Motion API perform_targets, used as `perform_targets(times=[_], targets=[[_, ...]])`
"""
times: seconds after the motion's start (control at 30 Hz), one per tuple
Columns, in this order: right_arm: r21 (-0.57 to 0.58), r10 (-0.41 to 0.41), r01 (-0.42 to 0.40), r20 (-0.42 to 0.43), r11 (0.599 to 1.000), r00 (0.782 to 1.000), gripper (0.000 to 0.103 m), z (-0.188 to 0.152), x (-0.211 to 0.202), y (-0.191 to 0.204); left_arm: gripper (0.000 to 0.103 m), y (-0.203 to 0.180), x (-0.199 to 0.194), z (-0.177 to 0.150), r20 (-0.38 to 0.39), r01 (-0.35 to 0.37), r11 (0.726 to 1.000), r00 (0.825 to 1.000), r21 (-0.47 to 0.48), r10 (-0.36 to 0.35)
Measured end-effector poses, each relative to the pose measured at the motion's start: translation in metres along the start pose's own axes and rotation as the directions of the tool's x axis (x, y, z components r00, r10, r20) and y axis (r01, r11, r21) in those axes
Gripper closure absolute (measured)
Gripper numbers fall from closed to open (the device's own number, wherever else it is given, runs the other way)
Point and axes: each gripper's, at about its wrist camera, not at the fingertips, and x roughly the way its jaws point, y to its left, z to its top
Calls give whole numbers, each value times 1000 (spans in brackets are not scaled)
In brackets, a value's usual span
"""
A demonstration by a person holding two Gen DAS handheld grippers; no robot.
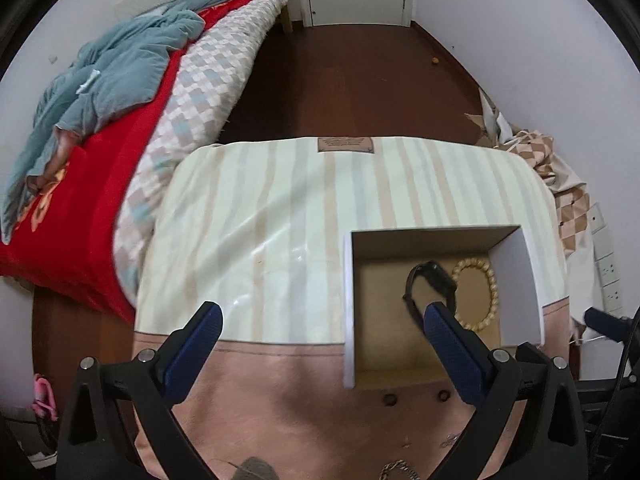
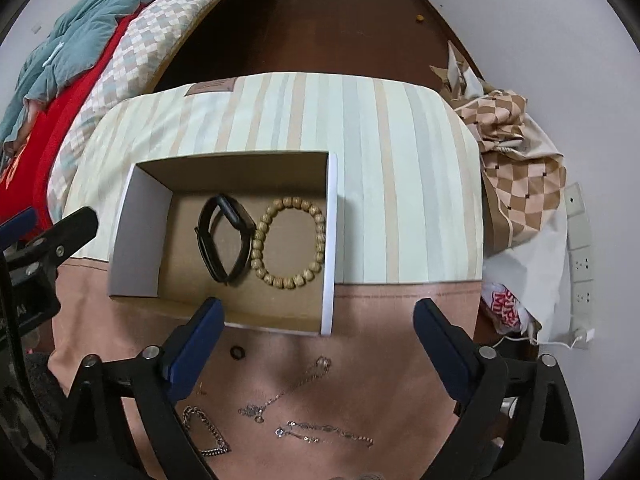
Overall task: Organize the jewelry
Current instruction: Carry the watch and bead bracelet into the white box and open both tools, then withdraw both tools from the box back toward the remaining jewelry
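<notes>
Box (image 2: 328, 240): open cardboard tray with white outer walls, resting on the striped cloth (image 2: 380, 140) at frame centre in the right wrist view; lower right of the left wrist view.

Contents of box: one black wristband (image 2: 224, 236), lying on the brown floor of the box; one wooden bead bracelet (image 2: 256, 240) just beside it on the right, appearing to touch it.

Items outside box, on the pink band of the cloth in the lower part of the right wrist view: one small dark ring (image 2: 237, 351) just below the near wall; one thin silver necklace (image 2: 296, 384) running diagonally; one silver chain (image 2: 328, 432) lying flat lower down; one heavier chain bracelet (image 2: 204, 432) at lower left, partly hidden behind the gripper body.

Right gripper (image 2: 316, 320): fingers spread wide, holding nothing, above the loose chains.

Left gripper (image 1: 322, 326): fingers spread wide, holding nothing; its right finger (image 1: 448, 340) overlaps the box in view.

Surroundings: bed with red blanket (image 1: 100, 184) at upper left; dark wooden floor (image 1: 340, 80) at top.
</notes>
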Motion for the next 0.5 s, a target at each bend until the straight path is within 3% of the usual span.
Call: perform_targets(times=[0.5], targets=[[5, -37, 37, 103, 999, 994, 1, -28, -48, 9, 0, 6, -47, -32, 82, -56, 998, 995, -24, 58]])
